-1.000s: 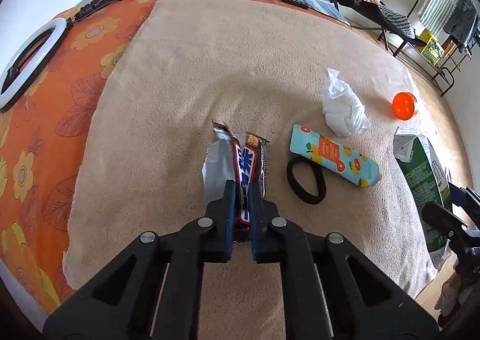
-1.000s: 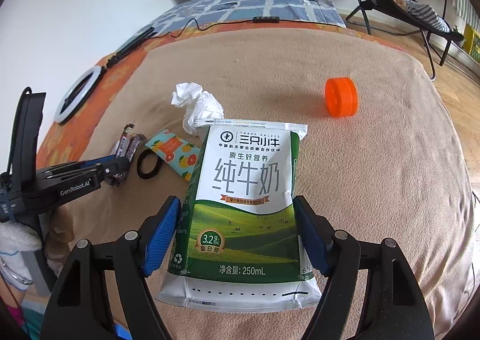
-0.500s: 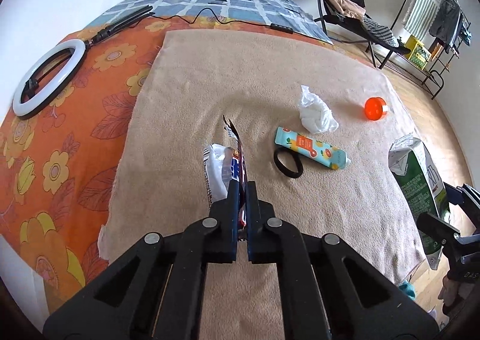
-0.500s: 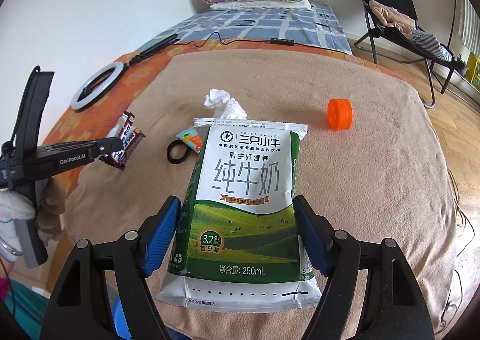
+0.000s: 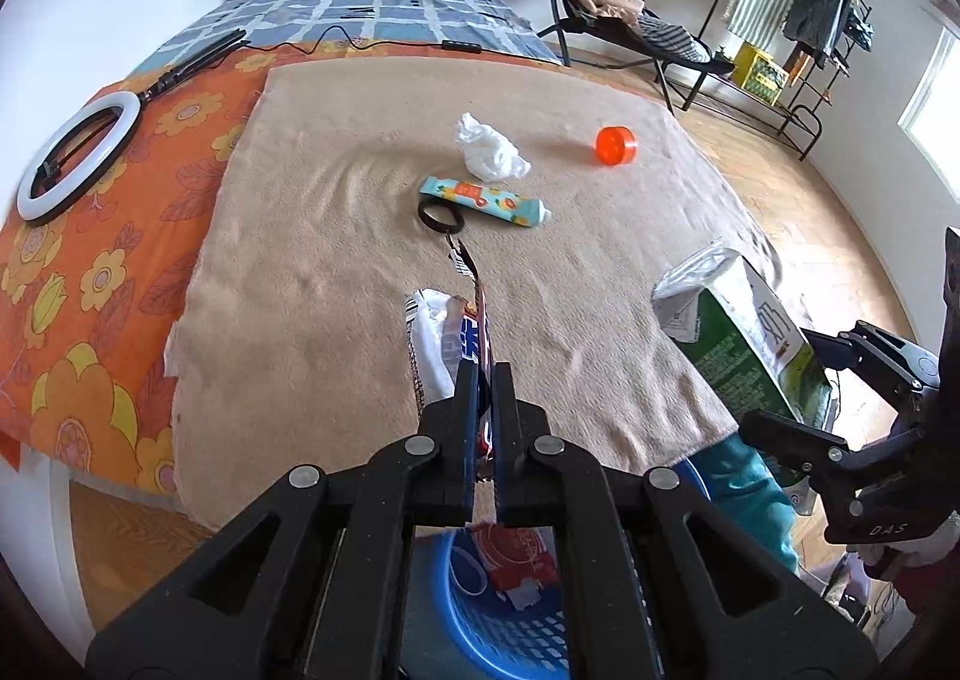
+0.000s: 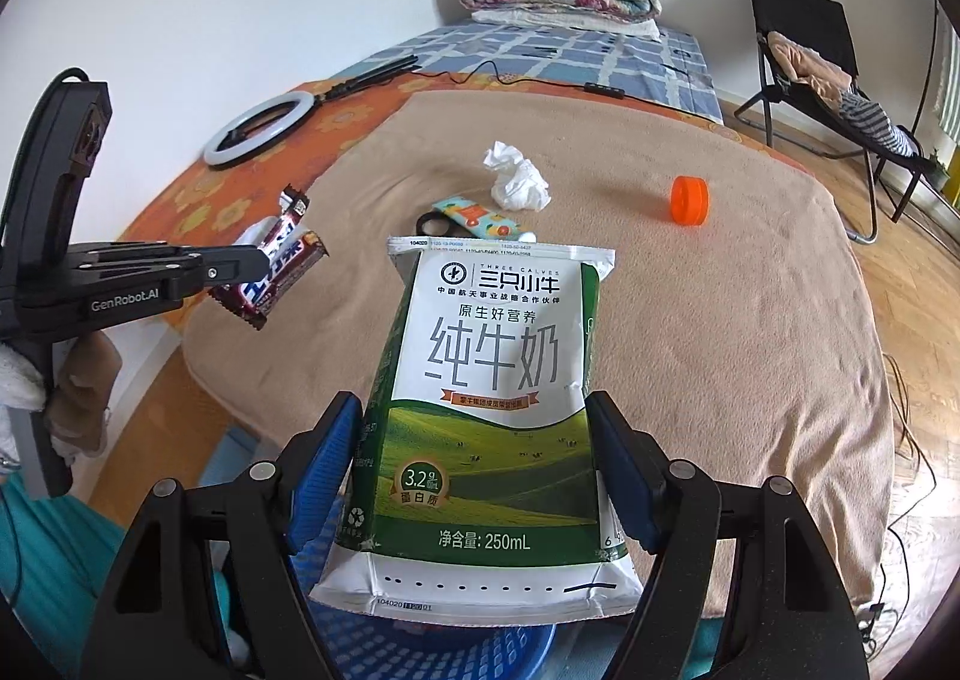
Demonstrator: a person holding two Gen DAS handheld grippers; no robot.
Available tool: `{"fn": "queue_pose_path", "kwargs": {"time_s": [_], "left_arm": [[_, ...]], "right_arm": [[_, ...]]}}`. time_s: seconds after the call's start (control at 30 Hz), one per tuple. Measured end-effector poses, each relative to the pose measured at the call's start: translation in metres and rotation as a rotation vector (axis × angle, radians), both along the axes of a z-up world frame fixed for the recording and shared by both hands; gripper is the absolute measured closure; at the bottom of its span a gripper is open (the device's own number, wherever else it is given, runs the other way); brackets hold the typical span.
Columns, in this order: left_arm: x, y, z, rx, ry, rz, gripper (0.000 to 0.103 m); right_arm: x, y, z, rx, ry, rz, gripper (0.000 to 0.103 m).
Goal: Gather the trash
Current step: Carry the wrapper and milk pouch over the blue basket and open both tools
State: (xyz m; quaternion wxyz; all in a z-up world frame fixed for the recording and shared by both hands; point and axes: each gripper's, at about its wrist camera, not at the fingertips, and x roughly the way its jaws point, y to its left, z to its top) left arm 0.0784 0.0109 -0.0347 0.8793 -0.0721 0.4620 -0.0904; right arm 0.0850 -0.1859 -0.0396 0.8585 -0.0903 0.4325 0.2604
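Note:
My left gripper [image 5: 485, 374] is shut on a crumpled candy bar wrapper [image 5: 465, 320], lifted off the beige blanket [image 5: 336, 236]; from the right wrist view the same wrapper [image 6: 273, 266] hangs in the left gripper [image 6: 255, 263]. My right gripper [image 6: 474, 428] is shut on a green and white milk pouch [image 6: 492, 380], its blue pads pressing both sides; the left wrist view shows the pouch [image 5: 744, 344] at right. A blue basket [image 5: 504, 614] with trash inside lies below both grippers [image 6: 420, 650]. A white tissue wad [image 5: 489, 149] lies on the blanket.
On the blanket lie a patterned tube [image 5: 483, 200], a black hair tie [image 5: 441, 215] and an orange cap [image 5: 616, 144]. A ring light [image 5: 78, 155] rests on the orange floral sheet. A black chair [image 5: 606, 14] and a clothes rack [image 5: 804, 32] stand beyond the bed.
Both grippers have pulled back and up from the blanket with the wrapper and the pouch. The bed edge and the blue basket have come into view beneath them.

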Motion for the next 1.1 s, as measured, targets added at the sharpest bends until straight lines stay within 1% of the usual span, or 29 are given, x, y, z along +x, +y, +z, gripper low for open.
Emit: {"fn": "queue_pose_path", "kwargs": {"time_s": [0.27,0.5,0.77,0.9,1.1], "left_arm": [[-0.049,-0.026,-0.011,-0.019,0.028,-0.063,0.101],[-0.076,-0.043,-0.03,-0.012,0.062,-0.111,0.101],[-0.088,-0.058,-0.059,0.002,0.137,-0.164,0.101],[-0.09,-0.065,-0.071,0.024,0.168,-0.181,0.101],[-0.093,-0.066,-0.078,0.028,0.189,-0.184,0.101]], "right_arm": [[-0.049,-0.005,-0.007,-0.026,0.003,0.04,0.028],[-0.08,-0.009,-0.023,-0.055,0.031,0.062,0.028],[-0.102,-0.013,-0.047,-0.086,0.073,0.065,0.028],[-0.108,-0.012,-0.059,-0.099,0.098,0.069,0.028],[-0.115,-0.01,-0.077,-0.108,0.135,0.073,0.027]]}}
